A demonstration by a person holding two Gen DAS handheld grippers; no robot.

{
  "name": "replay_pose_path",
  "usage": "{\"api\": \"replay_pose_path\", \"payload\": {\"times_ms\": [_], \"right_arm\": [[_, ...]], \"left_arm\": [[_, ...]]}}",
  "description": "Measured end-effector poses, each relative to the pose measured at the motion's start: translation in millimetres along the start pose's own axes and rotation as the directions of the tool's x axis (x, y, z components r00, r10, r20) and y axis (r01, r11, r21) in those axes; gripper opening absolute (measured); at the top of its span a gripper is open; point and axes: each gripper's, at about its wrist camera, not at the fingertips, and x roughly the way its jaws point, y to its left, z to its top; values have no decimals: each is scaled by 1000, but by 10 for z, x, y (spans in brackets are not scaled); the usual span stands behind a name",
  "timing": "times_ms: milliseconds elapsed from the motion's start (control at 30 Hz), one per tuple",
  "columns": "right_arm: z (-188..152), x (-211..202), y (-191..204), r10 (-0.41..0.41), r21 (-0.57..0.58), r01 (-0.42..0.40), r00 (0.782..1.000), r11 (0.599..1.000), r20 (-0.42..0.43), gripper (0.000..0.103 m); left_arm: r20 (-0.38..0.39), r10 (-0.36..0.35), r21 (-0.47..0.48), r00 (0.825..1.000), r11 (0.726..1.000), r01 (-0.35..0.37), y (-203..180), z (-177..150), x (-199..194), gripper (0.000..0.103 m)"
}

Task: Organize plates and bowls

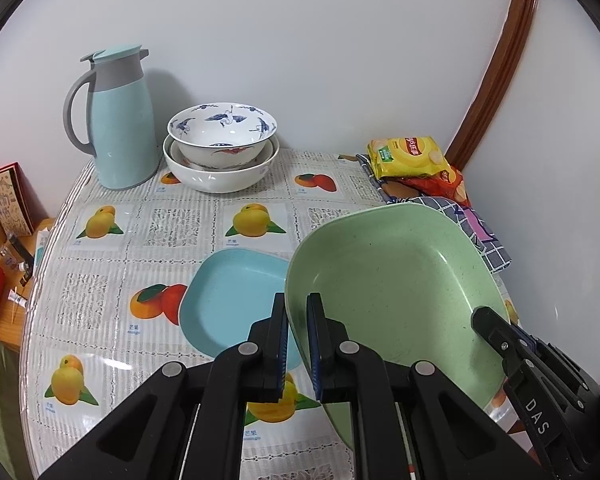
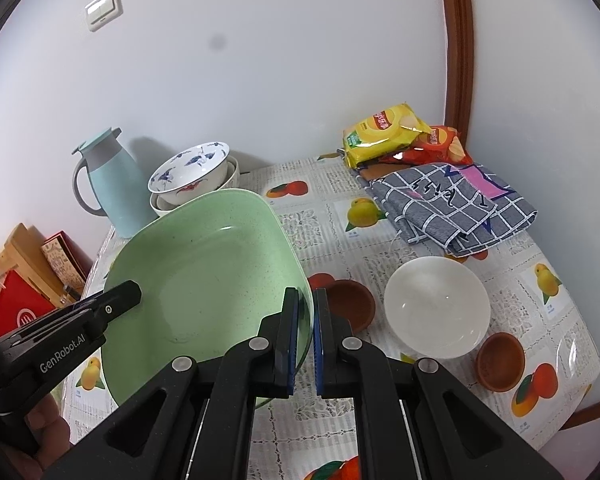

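Both grippers hold a green square plate [image 1: 396,280] by opposite rims, lifted above the table. My left gripper [image 1: 298,312] is shut on its left rim; my right gripper [image 2: 306,304] is shut on its right rim [image 2: 208,276]. A blue square plate [image 1: 228,304] lies flat on the table, left of and below the green plate. Two stacked white bowls, the upper with blue cranes [image 1: 222,128], stand at the back. A white bowl [image 2: 436,308] and two small brown dishes [image 2: 350,302] [image 2: 500,362] sit on the right in the right wrist view.
A light blue thermos jug [image 1: 120,120] stands back left beside the stacked bowls. Yellow and red snack bags [image 2: 384,136] and a folded checked cloth [image 2: 452,208] lie at the back right. The round table [image 1: 100,288] has a fruit-print cover; boxes sit beyond its left edge.
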Motion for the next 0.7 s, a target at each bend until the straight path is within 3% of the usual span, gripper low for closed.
{"api": "replay_pose_path", "payload": {"times_ms": [700], "right_arm": [[-116,358,357,-1,-52,-2,997,999,-74,7]], "left_arm": [[-48,7,-72,999,997,-10,508,-66,261,10]]}}
